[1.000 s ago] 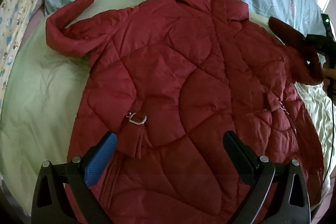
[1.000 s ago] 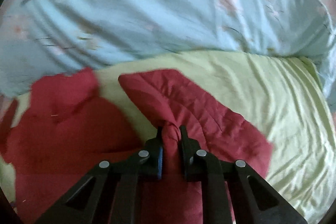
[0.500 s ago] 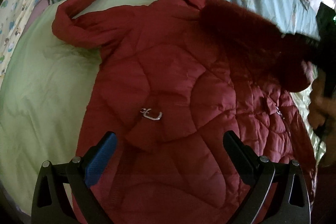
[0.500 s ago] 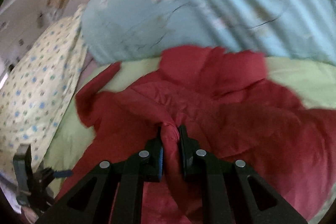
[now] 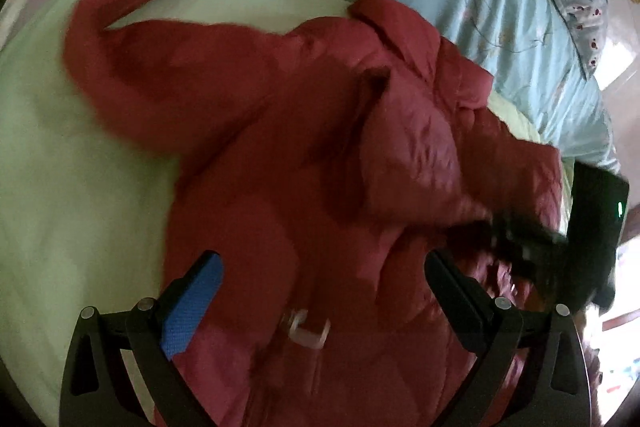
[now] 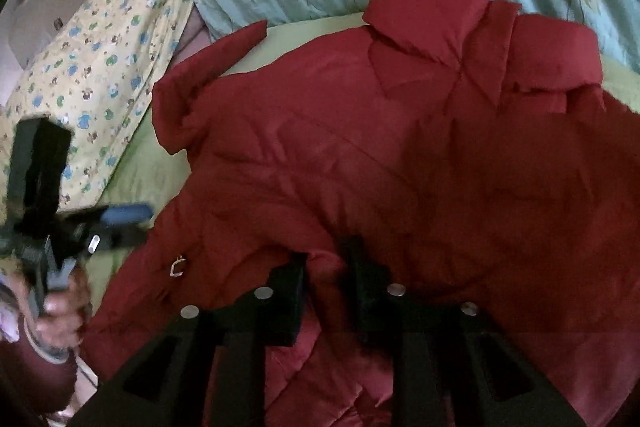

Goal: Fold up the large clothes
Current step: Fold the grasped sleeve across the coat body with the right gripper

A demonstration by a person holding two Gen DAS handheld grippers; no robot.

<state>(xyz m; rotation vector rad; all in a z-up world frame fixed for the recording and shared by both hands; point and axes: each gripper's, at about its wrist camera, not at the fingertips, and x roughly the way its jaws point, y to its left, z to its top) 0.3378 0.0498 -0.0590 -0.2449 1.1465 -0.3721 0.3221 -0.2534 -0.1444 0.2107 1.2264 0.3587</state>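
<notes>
While the left gripper [image 5: 320, 291] is held wide open and empty over the red coat [image 6: 360, 147], left of its collar [image 6: 480, 27], the right sleeve [image 5: 420, 147] has been folded across the chest; the right gripper [image 6: 326, 275] is opening, releasing it.

Both wrist views look down on one coat [image 5: 304, 163].

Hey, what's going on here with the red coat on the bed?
A person with a gripper in each hand is folding a red quilted coat on a green sheet. One sleeve is laid across the body. The right gripper is opening, red fabric between its jaws. The left gripper hangs open over the hem.
</notes>
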